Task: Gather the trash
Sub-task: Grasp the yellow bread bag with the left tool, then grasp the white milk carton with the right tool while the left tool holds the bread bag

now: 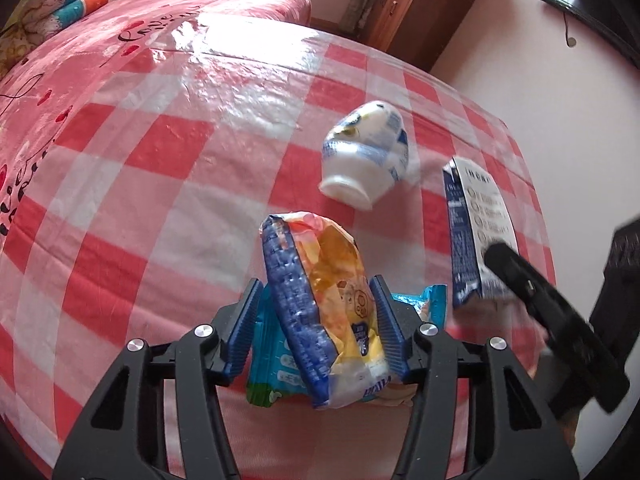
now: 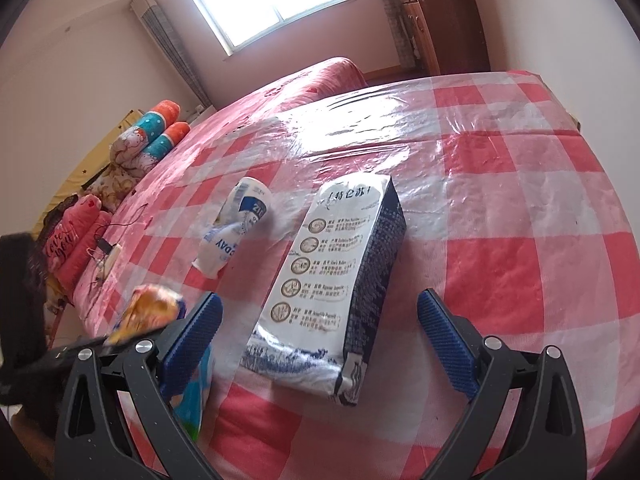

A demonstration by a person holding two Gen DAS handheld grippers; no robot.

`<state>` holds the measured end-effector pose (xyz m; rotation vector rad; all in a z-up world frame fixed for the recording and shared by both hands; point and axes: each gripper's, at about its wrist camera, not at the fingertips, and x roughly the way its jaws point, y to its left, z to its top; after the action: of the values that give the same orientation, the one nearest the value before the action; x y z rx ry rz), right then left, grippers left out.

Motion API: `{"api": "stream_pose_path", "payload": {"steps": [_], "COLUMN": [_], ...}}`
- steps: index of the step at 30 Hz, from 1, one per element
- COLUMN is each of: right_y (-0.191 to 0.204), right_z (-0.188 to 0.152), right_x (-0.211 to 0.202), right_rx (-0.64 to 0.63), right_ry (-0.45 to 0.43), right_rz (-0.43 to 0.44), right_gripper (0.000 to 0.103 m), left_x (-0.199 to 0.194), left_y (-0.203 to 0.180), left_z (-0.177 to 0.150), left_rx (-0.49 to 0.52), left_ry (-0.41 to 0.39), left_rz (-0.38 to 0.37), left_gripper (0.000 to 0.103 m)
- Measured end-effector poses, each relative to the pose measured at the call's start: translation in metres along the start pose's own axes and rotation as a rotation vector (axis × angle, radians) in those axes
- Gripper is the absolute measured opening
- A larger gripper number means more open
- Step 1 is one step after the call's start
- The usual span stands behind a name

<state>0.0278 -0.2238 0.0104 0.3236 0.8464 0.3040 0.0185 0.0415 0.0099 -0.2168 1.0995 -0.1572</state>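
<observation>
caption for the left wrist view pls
Left tongs shut on a snack wrapper above the checkered tablecloth.

Wrapper (image 1: pixel 332 312) atop packet (image 1: pixel 276 364) — bottle (image 1: pixel 366 152) beyond, carton (image 1: pixel 476 236) right; all on bed (image 1: pixel 160 160).

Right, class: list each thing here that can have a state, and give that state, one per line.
Left gripper: shut on the snack bag.
Right gripper: open, either side of the carton.
Carton: lying flat.
Bottle: tipped over.
Teal wrapper: flat under the snack bag.
</observation>
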Motion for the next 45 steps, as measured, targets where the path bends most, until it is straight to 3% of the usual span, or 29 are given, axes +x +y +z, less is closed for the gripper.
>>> {"api": "stream_pose_path", "payload": {"steps": [11, 19, 23, 30, 32, 45], "right_y": [0.012, 0.015, 0.016, 0.019, 0.018, 0.006], "right_z": [0.005, 0.004, 0.003, 0.001, 0.001, 0.0], "right_x": [0.008, 0.014, 0.013, 0.013, 0.013, 0.002], "right_rx": [-0.033, -0.074, -0.082, -0.091, -0.09, -0.049], "right_ry": [0.002, 0.019, 0.016, 0.015, 0.014, -0.002], "right_rz": [-0.045, -0.058, -0.097, -0.145, -0.14, -0.009], "right_gripper": [0.097, 0.096, 0.085, 0.074, 0.067, 0.06], "left_x": [0.0, -0.003, -0.006, -0.015, -0.018, -0.048], "left_y": [-0.005, -0.011, -0.012, -0.002, 0.001, 0.02], "left_z": [-0.003, -0.005, -0.004, -0.005, -0.006, -0.018], "left_rx": [0.072, 0.112, 0.107, 0.063, 0.056, 0.028], "left_ry": [-0.042, -0.095, -0.108, -0.121, -0.127, -0.183], "left_rz": [0.035, 0.073, 0.068, 0.027, 0.021, -0.04], "left_gripper": [0.062, 0.059, 0.051, 0.043, 0.041, 0.033]}}
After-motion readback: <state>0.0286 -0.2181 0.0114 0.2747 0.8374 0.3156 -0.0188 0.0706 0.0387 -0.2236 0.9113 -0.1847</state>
